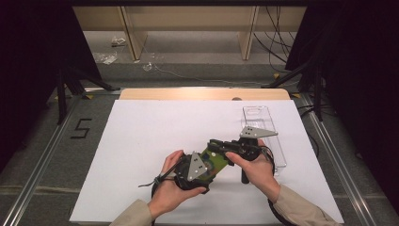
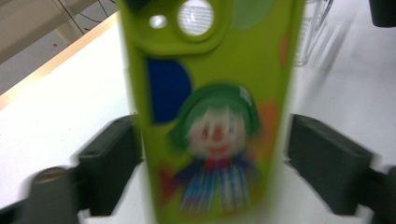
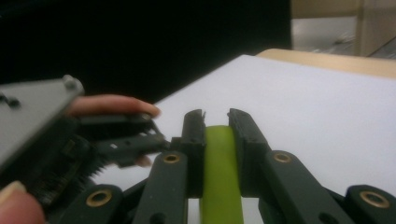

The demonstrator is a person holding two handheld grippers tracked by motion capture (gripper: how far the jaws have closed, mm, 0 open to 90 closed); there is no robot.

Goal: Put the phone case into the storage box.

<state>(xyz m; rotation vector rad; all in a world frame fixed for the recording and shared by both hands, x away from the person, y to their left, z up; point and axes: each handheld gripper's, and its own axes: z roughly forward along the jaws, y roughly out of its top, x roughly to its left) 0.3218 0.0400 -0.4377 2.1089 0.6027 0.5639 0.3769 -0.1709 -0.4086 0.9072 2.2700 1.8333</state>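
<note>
Near edge of worktop (image 1: pixel 141 122): both hands in, green phone case (image 1: pixel 214 160) held in the air between the two grippers, low over the white sheet; left gripper (image 1: pixel 207 165) spans the case across its width, jaws wide apart at both long sides, contact too blurred to call in the left gripper view, so grip there cannot be told; printed clown face and camera cutout on case (image 2: pixel 210 116) face that camera; right gripper (image 3: pixel 217 122) clamped on the case's thin edge, green strip (image 3: pixel 219 158) pinched between both pads, no gap visible; looks like a handover or re-grip between hands.

To do it well: keep right clamp firm and square on the edge, avoid twisting since the soft case will likely flex; confirm the left pads seat flat on both sides before easing either grip; stay low over the sheet in case of a slip.

Farther out, right of centre: clear plastic tray (image 1: pixel 263 127) lying flat, apart from the case; probable destination, only a guess.
</note>
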